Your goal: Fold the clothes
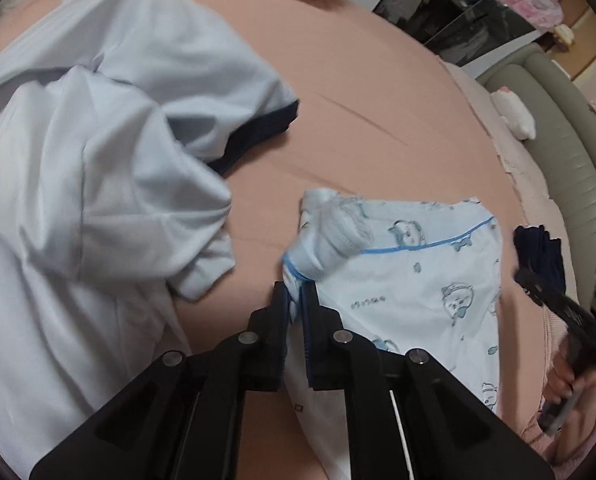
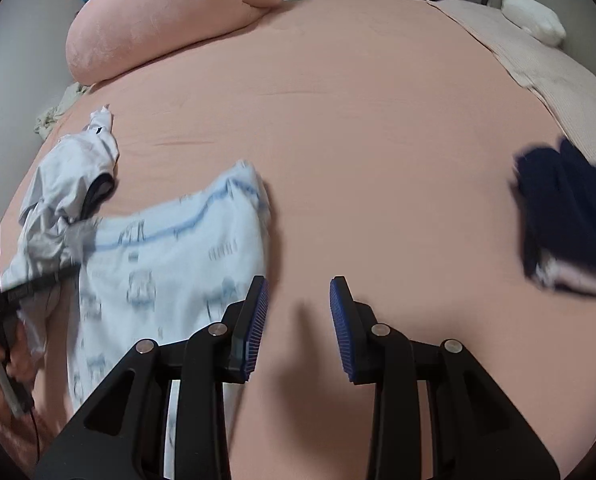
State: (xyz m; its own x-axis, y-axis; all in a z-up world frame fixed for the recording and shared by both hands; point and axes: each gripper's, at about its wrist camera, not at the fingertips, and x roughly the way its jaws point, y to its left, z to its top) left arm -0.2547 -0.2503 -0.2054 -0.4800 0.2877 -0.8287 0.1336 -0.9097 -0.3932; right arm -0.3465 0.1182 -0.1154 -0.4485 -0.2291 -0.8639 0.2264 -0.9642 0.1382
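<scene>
A folded white garment with blue cartoon prints and blue piping (image 1: pixel 410 280) lies on the pink bed sheet (image 1: pixel 358 100). My left gripper (image 1: pixel 294 290) is shut on its left edge, and the cloth fills the narrow gap between the pads. A crumpled light blue shirt with a dark collar (image 1: pixel 97 180) lies to its left. In the right wrist view my right gripper (image 2: pixel 298 284) stands open over bare sheet, nothing between its blue pads (image 2: pixel 255 320). The printed garment (image 2: pixel 169 264) is on its left and a dark navy garment (image 2: pixel 570 220) on its right.
A pink pillow (image 2: pixel 157 28) lies at the head of the bed. A beige blanket (image 2: pixel 538 72) and a white plush toy (image 2: pixel 534 20) lie along the right side. A grey-green padded rim (image 1: pixel 570 140) borders the bed. A hand (image 1: pixel 574 376) holds the right gripper's handle.
</scene>
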